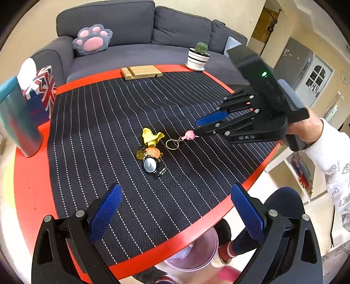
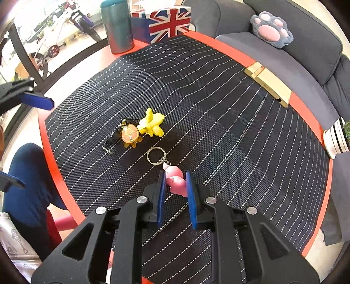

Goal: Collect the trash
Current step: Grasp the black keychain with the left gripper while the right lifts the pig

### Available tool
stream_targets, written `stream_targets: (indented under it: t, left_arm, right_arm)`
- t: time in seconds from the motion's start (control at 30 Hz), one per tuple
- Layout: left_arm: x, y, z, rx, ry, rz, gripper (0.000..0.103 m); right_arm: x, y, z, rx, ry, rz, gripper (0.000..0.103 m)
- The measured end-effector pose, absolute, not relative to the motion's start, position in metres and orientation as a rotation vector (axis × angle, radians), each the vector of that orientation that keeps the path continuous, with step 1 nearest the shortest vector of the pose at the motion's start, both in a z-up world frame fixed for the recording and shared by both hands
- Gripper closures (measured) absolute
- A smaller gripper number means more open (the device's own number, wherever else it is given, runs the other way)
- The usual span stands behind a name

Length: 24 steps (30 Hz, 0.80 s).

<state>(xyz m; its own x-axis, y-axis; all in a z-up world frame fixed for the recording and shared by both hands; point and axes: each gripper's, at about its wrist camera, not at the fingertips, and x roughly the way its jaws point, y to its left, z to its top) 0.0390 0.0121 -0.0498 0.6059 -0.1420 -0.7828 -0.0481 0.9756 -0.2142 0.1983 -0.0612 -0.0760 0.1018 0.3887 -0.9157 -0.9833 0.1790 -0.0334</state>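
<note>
Right gripper point(image 2: 175, 182): blue pads closed onto the pink keychain figure point(image 2: 176, 181), one pad on each side of it. Its chain and metal ring point(image 2: 155, 155) trail out ahead of the fingertips, over the striped mat point(image 2: 218, 109). The left wrist view gives the side-on look: the pink figure point(image 1: 189, 135) sits at the very tip of the right gripper point(image 1: 198, 131), with its ring point(image 1: 171, 144) low over the mat point(image 1: 109, 120); whether it touches I cannot tell.

Left gripper point(image 1: 175, 209): pads spread wide, nothing between them, hanging above the near edge of the red worktop point(image 1: 32, 174). The right wrist view catches only one of its blue pads, at the left edge.

Just beyond the ring, ahead of the right gripper: yellow rubber figure point(image 2: 152, 123), orange turtle keychain point(image 2: 130, 135), and a black keychain piece point(image 2: 112, 138) with a small ring, clustered and touching. The left wrist view shows that black piece face-on as a small round clock point(image 1: 150, 165); the right wrist view shows it only edge-on.

Far from both grippers, at the worktop rim: teal tumbler point(image 2: 118, 26), Union Jack tissue box point(image 2: 168, 20), wooden stand point(image 2: 268, 84), striped cactus pot point(image 1: 198, 59). Only the left wrist view shows the cactus whole, the person's sleeve point(image 1: 334, 157) behind the right gripper, and a pale bin point(image 1: 192, 251) below the worktop edge. Grey sofa point(image 1: 131, 52) with paw cushion point(image 1: 93, 39) beyond.
</note>
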Motion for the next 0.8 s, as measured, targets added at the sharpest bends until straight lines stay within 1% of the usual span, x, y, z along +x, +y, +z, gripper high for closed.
stream_targets:
  t: [0.4, 0.43, 0.47, 0.8]
  left_arm:
    - [0.066, 0.013, -0.061, -0.219, 0.956, -0.056, 0.008]
    - [0.069, 0.014, -0.064, -0.22, 0.962, -0.054, 0.008]
    - [0.071, 0.014, -0.065, -0.219, 0.966, -0.054, 0.008]
    - [0.093, 0.024, -0.089, -0.229, 1.008, -0.031, 0.008]
  right_arm:
    - [0.202, -0.074, -0.053, -0.77, 0.913, 1.218, 0.086]
    - [0.202, -0.075, -0.051, -0.767, 0.911, 1.219, 0.088]
    - [0.203, -0.076, -0.048, -0.763, 0.909, 1.22, 0.099]
    - [0.206, -0.084, -0.035, -0.759, 0.896, 1.215, 0.099]
